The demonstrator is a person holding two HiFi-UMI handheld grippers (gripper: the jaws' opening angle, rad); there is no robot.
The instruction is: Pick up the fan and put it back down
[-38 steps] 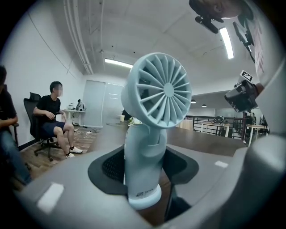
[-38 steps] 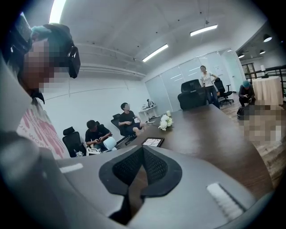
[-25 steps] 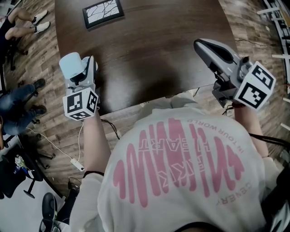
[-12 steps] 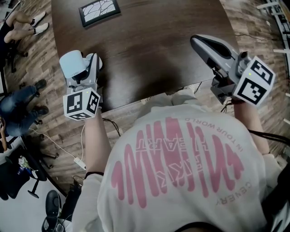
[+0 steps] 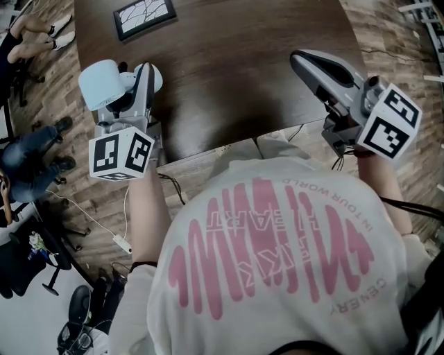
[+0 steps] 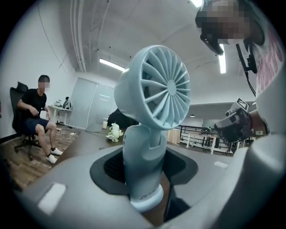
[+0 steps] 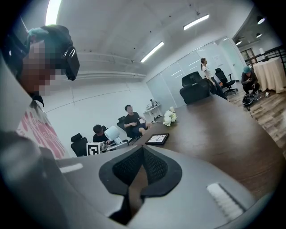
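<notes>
A pale blue handheld fan [image 5: 103, 83] hangs off the table, its stem clamped between the jaws of my left gripper [image 5: 133, 89]. In the left gripper view the fan [image 6: 154, 89] stands upright with its round grille facing right, and the left gripper [image 6: 144, 179] presses on the stem from both sides. Over the table's near right corner my right gripper [image 5: 303, 61] is shut with nothing in it. Its pads [image 7: 154, 167] meet at the tips in the right gripper view.
The dark wooden table [image 5: 236, 62] carries a framed picture [image 5: 143, 15] at its far left and white flowers [image 7: 169, 117] further along. People sit on chairs [image 5: 28, 35] left of the table. Cables run across the wooden floor [image 5: 97, 222] by my left side.
My left gripper has risen with the fan and drifted up and left in the head view. The right gripper has stayed in place.
</notes>
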